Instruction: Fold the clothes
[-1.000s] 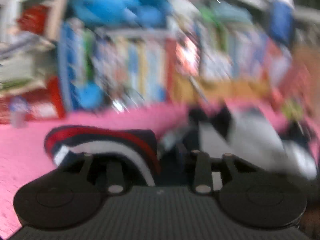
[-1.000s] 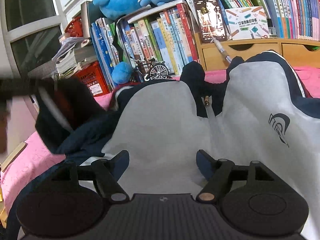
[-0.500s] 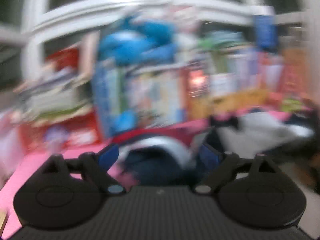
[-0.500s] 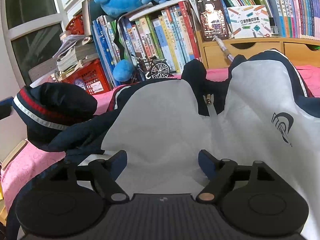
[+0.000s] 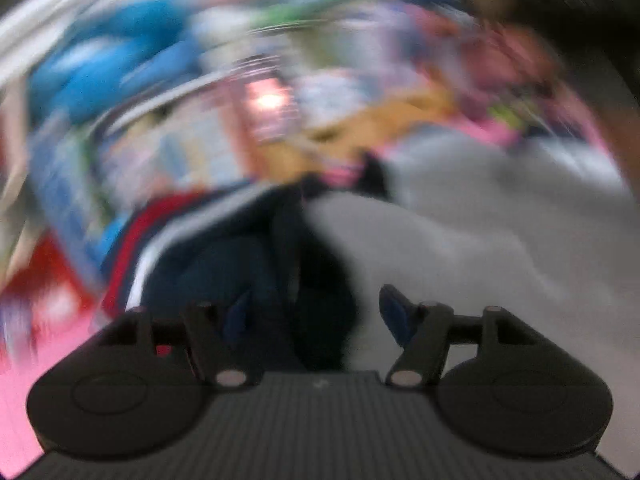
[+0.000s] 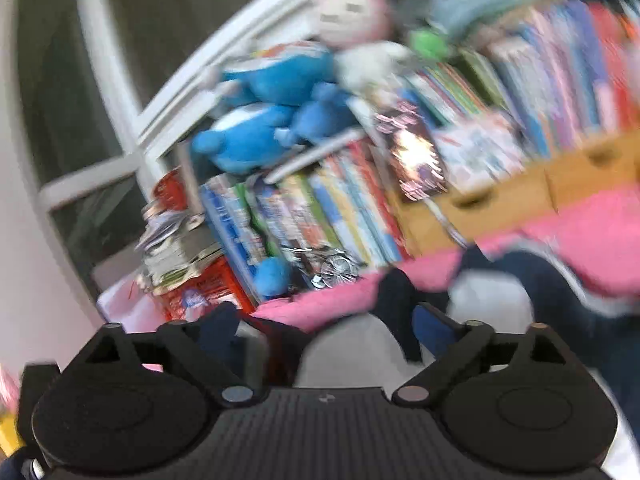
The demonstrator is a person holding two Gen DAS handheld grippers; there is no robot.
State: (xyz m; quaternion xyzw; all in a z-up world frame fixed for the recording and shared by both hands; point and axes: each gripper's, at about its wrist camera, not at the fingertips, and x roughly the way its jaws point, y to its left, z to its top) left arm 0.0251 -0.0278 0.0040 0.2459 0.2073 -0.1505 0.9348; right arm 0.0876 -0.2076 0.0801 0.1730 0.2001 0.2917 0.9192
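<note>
A: Jacket (image 5: pixel 460 248) — where is it lying, and which way is it pointing?

B: It is lying spread on the pink cover (image 6: pixel 580 240), white panels up, navy at the edges. In the right wrist view its dark collar (image 6: pixel 394 300) is pointing away, toward the bookshelf (image 6: pixel 320 216), so the long axis is running from the camera toward the shelves. In the left wrist view a navy sleeve with red and white stripes (image 5: pixel 132 256) is lying to the left of the white front. That view is heavily blurred, so finer folds cannot be told.

A: And the tongs?

B: The left gripper (image 5: pixel 316 316) is standing partly spread after just narrowing a little; navy cloth is showing between its blue pads (image 5: pixel 394 316), but they are not pressing on it. The right gripper (image 6: pixel 324 328) has just been opening and is standing wide above the white cloth, gripping nothing.

A: What is the room showing?

B: Upright books are filling the shelves, blue plush toys (image 6: pixel 272 120) are sitting on top with a pink one above them, a wooden drawer unit (image 6: pixel 500 200) is standing behind the cover, a red crate (image 6: pixel 204 284) is holding stacked papers, and a white-framed window (image 6: pixel 100 120) is filling the left.
</note>
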